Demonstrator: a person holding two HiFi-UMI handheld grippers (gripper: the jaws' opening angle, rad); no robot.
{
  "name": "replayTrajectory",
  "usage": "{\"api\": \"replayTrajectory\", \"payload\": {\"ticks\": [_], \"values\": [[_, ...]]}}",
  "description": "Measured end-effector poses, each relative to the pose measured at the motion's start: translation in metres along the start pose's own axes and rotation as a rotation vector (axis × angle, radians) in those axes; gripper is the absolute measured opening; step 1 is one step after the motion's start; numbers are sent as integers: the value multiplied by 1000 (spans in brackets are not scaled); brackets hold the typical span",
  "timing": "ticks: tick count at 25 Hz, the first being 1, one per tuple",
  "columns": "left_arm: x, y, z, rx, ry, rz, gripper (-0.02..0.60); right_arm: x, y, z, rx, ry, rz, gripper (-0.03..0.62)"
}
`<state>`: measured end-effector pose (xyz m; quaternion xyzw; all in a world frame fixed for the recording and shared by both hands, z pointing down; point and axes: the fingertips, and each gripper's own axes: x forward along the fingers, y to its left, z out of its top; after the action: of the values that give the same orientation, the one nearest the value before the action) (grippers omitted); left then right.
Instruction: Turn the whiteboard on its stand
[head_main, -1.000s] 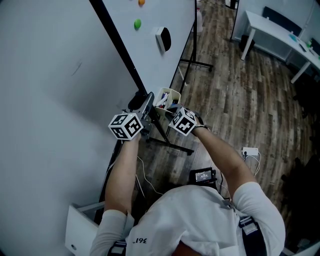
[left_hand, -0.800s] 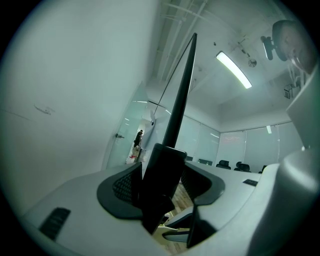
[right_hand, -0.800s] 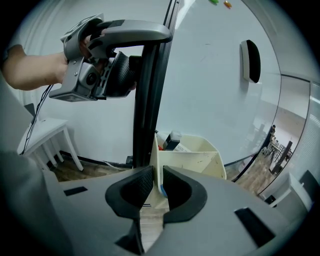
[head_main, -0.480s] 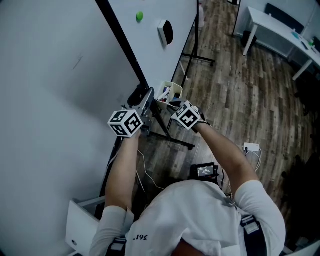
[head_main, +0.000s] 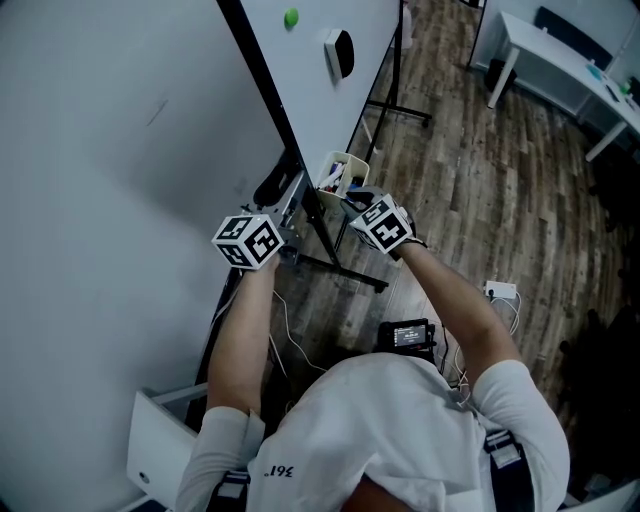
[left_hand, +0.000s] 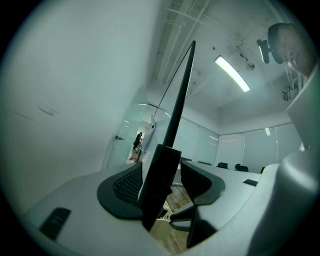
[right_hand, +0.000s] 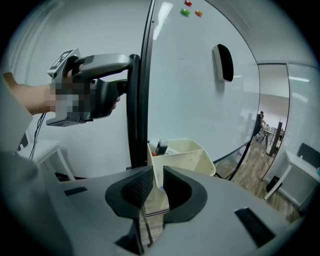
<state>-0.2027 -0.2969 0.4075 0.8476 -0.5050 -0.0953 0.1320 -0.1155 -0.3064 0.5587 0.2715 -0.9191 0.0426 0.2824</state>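
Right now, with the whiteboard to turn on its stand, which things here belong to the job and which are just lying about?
In the job: whiteboard, stand, left tongs, right tongs.
Just about: cream tray; eraser and green magnet on the board; power strip; white desk.

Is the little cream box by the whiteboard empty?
Not empty. The box has a dark thing and some paper poking up inside.

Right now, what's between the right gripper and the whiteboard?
A cream bin sits directly ahead of the right gripper, beside the whiteboard's black frame. The right gripper view shows it best.
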Motion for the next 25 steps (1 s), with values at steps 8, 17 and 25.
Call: {"api": "replayTrajectory", "payload": {"ticks": [8, 17, 25], "values": [[-11, -1, -1, -24, -5, -1, 233, -28, -23, 15, 84, -80, -76, 63], [-25, -7, -1, -38, -9, -13, 225, -48, -23, 22, 125, -112, -111, 63], [-54, -20, -3, -48, 6, -32, 145, -77, -7, 45, 148, -181, -142, 61]]}}
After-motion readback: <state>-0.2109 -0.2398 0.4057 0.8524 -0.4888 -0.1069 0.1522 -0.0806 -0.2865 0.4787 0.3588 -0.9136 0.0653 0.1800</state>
